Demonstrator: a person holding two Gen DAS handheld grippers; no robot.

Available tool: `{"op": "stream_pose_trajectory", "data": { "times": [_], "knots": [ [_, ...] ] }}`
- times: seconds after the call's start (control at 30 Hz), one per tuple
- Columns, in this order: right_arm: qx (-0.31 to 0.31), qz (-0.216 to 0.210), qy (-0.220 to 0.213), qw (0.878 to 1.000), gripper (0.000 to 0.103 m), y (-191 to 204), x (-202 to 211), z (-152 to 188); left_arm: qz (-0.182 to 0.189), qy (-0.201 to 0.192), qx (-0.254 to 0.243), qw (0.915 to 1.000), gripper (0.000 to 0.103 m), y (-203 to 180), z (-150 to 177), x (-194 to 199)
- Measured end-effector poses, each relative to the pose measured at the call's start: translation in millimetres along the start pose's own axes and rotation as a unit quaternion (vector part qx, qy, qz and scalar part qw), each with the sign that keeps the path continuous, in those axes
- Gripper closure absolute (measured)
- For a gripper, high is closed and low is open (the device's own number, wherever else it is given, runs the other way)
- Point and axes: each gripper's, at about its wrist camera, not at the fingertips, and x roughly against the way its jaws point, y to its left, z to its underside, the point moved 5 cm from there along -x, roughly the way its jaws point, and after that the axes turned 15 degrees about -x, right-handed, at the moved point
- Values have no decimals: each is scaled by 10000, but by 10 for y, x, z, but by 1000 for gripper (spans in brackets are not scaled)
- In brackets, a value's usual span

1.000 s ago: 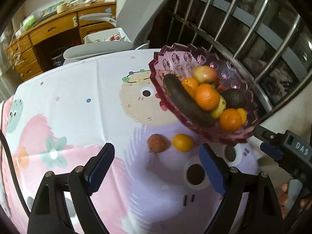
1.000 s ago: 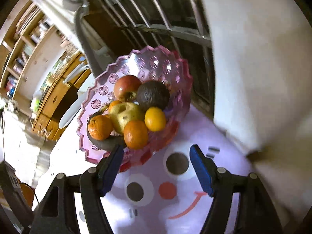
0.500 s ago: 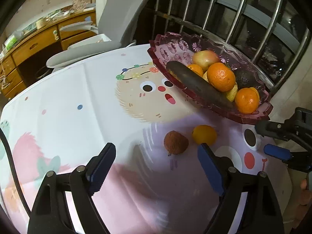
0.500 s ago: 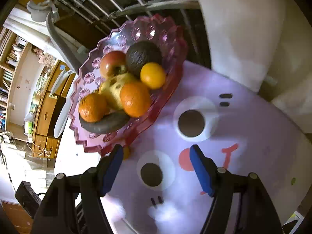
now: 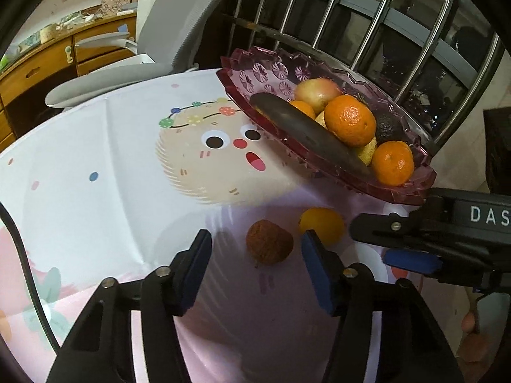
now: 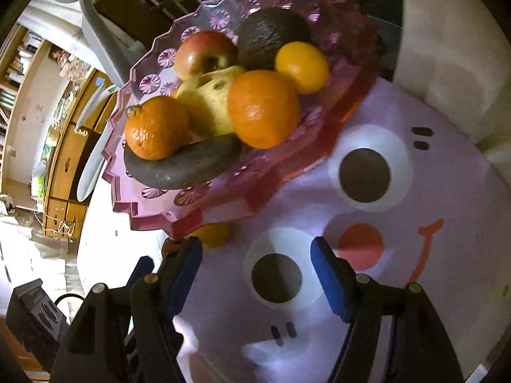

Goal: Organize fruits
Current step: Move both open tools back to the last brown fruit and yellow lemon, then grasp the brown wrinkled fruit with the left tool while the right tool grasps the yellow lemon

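A brown lychee-like fruit [image 5: 270, 242] and a small yellow-orange fruit [image 5: 322, 225] lie on the cartoon tablecloth just in front of the pink glass bowl [image 5: 242, 73]. The bowl holds oranges [image 5: 349, 119], an apple, an avocado and a dark long fruit [image 5: 306, 131]. My left gripper [image 5: 255, 265] hovers low with the brown fruit just ahead between its closing jaws; the pads do not touch it. My right gripper [image 6: 257, 271] is open over bare cloth, with nothing between its fingers. In its view the yellow fruit [image 6: 212, 234] peeks from under the bowl rim [image 6: 153, 217].
A grey office chair [image 5: 127, 73] stands behind the table, with wooden drawers [image 5: 38, 67] to the left and a metal railing [image 5: 367, 22] behind the bowl. The right gripper [image 5: 415, 255] reaches in beside the yellow fruit. A white wall edge [image 6: 453, 63] stands on the right.
My left gripper has sunk toward the brown fruit and its jaws have narrowed around it. The right gripper has dropped toward the table beside the bowl, coming nearer the loose fruits.
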Motion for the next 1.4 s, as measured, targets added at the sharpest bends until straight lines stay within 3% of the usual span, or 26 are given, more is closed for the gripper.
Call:
{"op": "stream_pose_trajectory", "data": {
  "times": [0.13, 0.3, 0.4, 0.63, 0.8, 0.93, 1.4],
  "knots": [
    [97, -4, 62, 9999, 32, 83, -65, 8, 94, 48, 21, 9999, 52, -13, 17, -46],
    [175, -17, 136, 9998, 32, 170, -136, -12, 340, 27, 195, 9992, 64, -16, 26, -85],
    [212, -2, 144, 9997, 36, 217, -171, -23, 400, 5, 229, 9989, 71, -22, 29, -98],
    [264, -37, 249, 9993, 51, 323, -269, -13, 470, -17, 212, 9987, 73, -36, 49, -89],
    [365, 0, 235, 9991, 56, 386, -293, 8, 405, -1, 248, 9989, 74, 5, 60, -66],
    [459, -9, 229, 9987, 68, 451, -313, 33, 314, 8, 295, 9991, 74, 69, 98, -25],
    [523, -155, 552, 9970, 69, 488, -307, 192, -334, 98, 699, 9969, 74, 463, 214, 193]
  ]
}}
